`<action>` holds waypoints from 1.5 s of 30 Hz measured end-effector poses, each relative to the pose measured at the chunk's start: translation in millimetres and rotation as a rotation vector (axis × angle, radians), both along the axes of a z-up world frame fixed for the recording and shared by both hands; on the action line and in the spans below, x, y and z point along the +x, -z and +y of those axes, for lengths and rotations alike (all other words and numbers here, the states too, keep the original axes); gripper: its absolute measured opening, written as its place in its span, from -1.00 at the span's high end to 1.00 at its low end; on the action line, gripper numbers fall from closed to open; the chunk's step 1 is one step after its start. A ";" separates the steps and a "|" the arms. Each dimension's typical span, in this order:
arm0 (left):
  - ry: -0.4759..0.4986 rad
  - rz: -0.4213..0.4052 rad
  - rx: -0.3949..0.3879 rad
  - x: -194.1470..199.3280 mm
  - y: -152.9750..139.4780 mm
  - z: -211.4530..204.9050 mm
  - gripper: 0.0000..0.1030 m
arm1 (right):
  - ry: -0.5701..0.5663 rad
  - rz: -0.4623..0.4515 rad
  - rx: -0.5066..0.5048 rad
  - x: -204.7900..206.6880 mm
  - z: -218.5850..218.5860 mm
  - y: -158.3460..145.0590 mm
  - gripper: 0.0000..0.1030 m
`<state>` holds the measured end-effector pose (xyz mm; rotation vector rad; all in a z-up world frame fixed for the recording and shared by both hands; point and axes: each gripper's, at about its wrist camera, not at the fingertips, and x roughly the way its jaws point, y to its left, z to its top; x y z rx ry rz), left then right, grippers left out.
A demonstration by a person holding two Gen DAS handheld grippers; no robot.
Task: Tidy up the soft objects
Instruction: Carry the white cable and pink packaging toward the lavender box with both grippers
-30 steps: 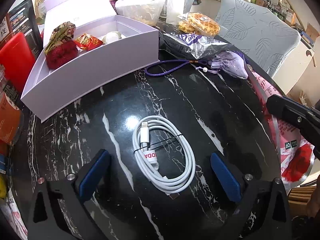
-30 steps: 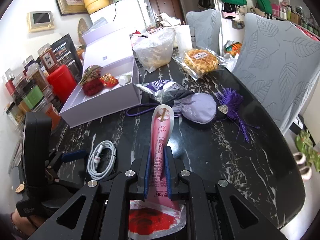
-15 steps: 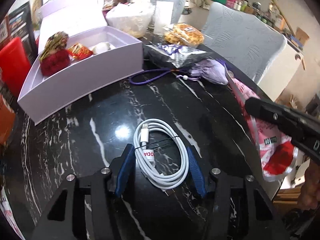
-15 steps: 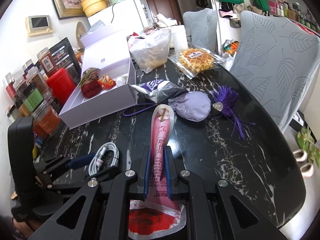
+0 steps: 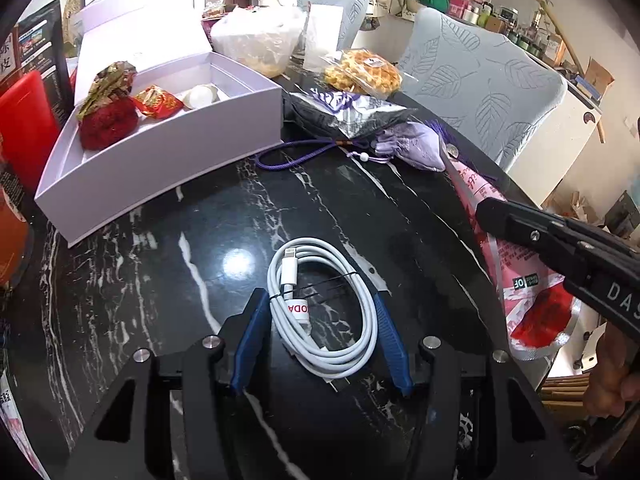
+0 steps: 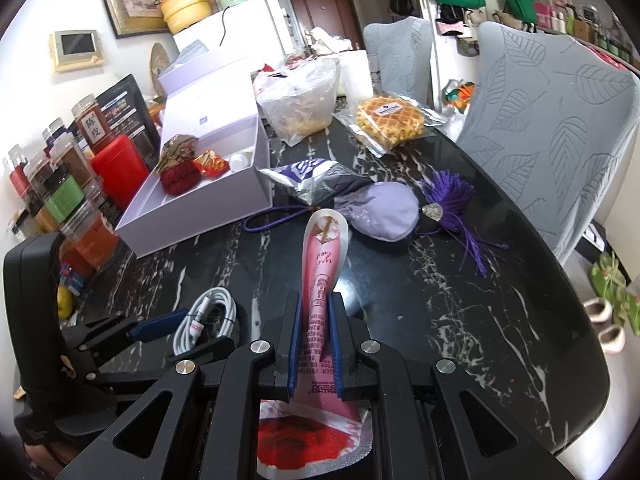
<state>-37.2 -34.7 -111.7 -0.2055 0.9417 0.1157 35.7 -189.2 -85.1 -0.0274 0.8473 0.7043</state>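
We are partway through the tidying, by our reckoning: the lavender box [image 5: 168,160] is lying open on the black marble table [image 5: 160,280], and we are seeing three things already in it, a red pouch with a gold top [image 5: 106,120] at its near end, a small red and gold packet [image 5: 156,101] beside that, and a pale round thing [image 5: 200,96] we cannot identify further in. Our left tongs [image 5: 320,340] have just been closing and their blue pads are now pressing both sides of the coiled white cable [image 5: 324,320], lying in front of the box. Our right tongs [image 6: 314,344] are clamped tight on the pink sachet [image 6: 324,272], held up to the right of the box. Still loose beside the box are the purple-and-silver snack bag [image 5: 344,114], the lilac pouch [image 5: 412,148] with its tassel, and the wrapped waffle [image 5: 362,70].
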 end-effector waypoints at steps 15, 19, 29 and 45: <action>-0.103 -0.052 0.056 -23.2 -23.9 44.3 -0.03 | -0.116 -0.009 0.023 -10.8 46.7 -5.5 0.75; -0.122 -0.074 0.051 -27.1 -31.3 57.7 -0.03 | -0.151 -0.013 0.029 -13.3 63.3 -9.0 0.75; -0.165 -0.155 0.077 -28.9 -56.4 89.0 -0.03 | -0.205 -0.050 0.043 -13.7 95.9 -25.0 0.75; -0.184 -0.312 0.125 4.0 -107.0 125.7 -0.03 | -0.291 -0.147 0.111 8.7 130.4 -70.3 0.75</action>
